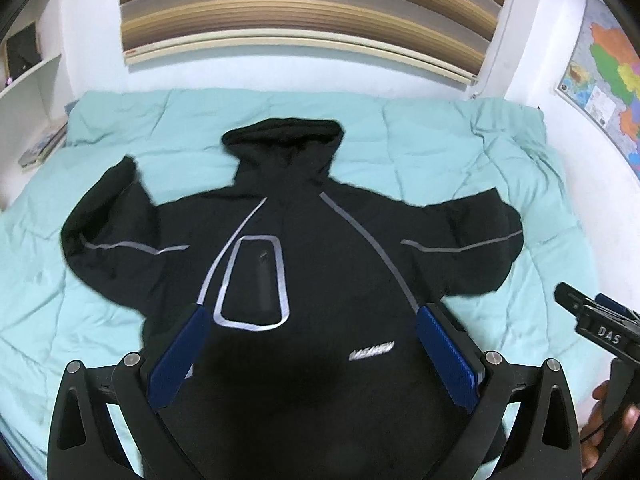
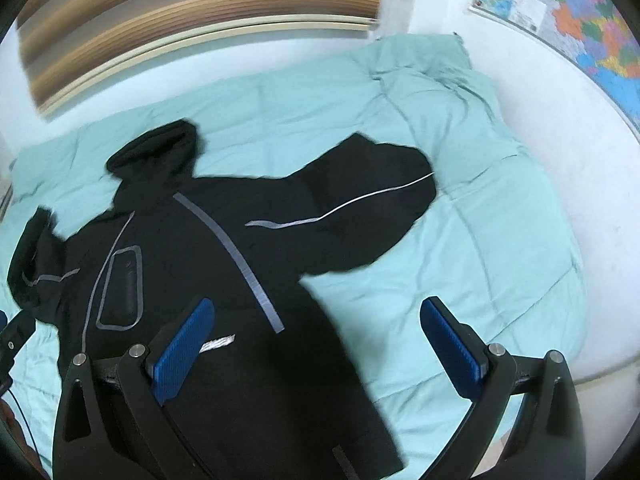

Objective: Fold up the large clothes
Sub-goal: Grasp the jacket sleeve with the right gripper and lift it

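A black hooded jacket with grey reflective stripes lies spread flat, front up, on a light teal quilt, hood toward the far wall and both sleeves out to the sides. My left gripper is open and empty above the jacket's lower chest. My right gripper is open and empty above the jacket's right side edge; the jacket fills the left of that view, its right sleeve stretched out. The right gripper also shows at the right edge of the left wrist view.
The quilt covers a bed against a white wall. A striped blind hangs above. A colourful map is on the right wall. White shelves stand at the left.
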